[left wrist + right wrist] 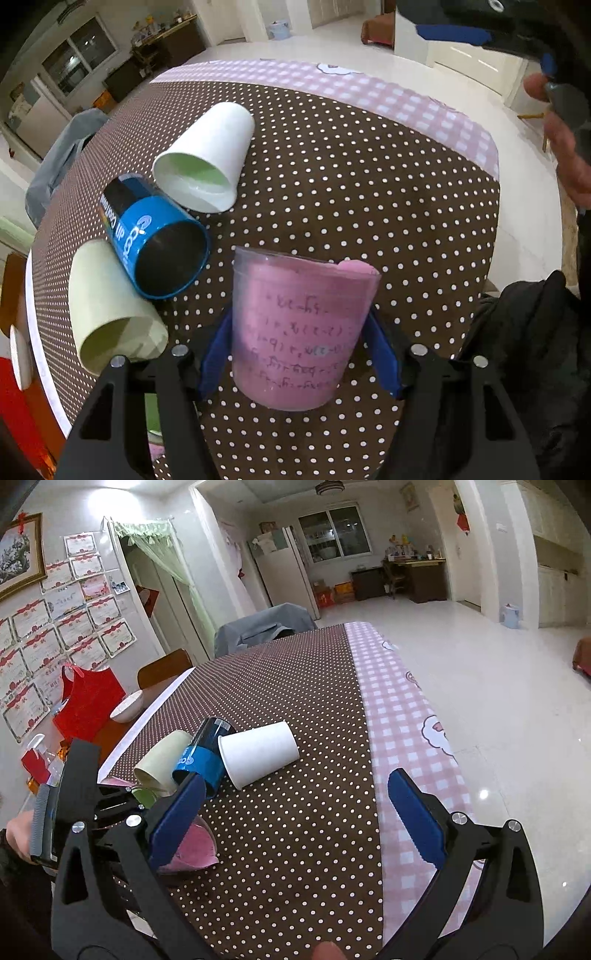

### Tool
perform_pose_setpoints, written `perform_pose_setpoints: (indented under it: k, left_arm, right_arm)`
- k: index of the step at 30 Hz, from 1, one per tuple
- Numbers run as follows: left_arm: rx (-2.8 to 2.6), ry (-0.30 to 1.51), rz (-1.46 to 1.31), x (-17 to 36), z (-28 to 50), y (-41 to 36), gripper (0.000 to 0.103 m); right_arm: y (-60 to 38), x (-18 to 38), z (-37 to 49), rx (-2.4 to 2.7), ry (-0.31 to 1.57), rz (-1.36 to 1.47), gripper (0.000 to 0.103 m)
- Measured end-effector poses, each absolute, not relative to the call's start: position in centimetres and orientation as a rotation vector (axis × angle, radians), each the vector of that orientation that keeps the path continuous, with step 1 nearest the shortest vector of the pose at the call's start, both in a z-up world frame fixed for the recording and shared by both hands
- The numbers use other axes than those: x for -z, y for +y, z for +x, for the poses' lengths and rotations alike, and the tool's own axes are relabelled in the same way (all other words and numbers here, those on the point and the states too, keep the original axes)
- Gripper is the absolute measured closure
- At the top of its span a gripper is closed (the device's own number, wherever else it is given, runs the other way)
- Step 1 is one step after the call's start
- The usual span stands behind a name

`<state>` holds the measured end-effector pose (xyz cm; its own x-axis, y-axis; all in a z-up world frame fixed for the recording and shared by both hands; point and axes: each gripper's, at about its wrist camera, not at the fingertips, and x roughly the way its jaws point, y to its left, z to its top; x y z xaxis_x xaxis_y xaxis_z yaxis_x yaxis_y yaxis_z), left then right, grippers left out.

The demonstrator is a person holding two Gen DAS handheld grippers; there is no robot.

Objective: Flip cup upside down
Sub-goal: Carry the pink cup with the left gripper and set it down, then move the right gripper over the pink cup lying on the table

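A clear plastic cup with a pink paper lining stands on the dotted tablecloth, wider end up. My left gripper has its blue pads on both sides of the cup and is shut on it. The same cup shows partly in the right wrist view, behind my right gripper's left finger. My right gripper is open and empty, held above the table to the right of the cups. It also shows at the top right of the left wrist view.
Three cups lie on their sides left of the pink cup: a white one, a blue and black one, a pale green one. The brown dotted cloth meets a pink checked strip along the table's edge. A grey-draped chair stands at the far end.
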<state>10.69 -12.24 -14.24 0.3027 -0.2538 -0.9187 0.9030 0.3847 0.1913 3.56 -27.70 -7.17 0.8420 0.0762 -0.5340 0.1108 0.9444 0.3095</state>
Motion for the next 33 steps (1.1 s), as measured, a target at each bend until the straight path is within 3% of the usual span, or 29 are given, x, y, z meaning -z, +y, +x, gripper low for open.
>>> perform_pose_setpoints:
  k: [2, 5, 33]
  left_arm:
    - [0.888, 0.944, 0.859, 14.4, 10.6, -12.3, 0.032]
    - [0.877, 0.924, 0.857, 14.1, 10.4, -12.2, 0.017]
    - [0.480, 0.625, 0.444, 5.8, 6.7, -2.0, 0.017]
  right_arm:
    - [-27.4, 7.3, 3.6, 0.011, 0.577, 0.335, 0.006]
    - [-27.1, 7.2, 3.6, 0.003, 0.579, 0.330, 0.006]
    - [-19.2, 3.9, 5.5, -0.226, 0.569, 0.100, 0.006]
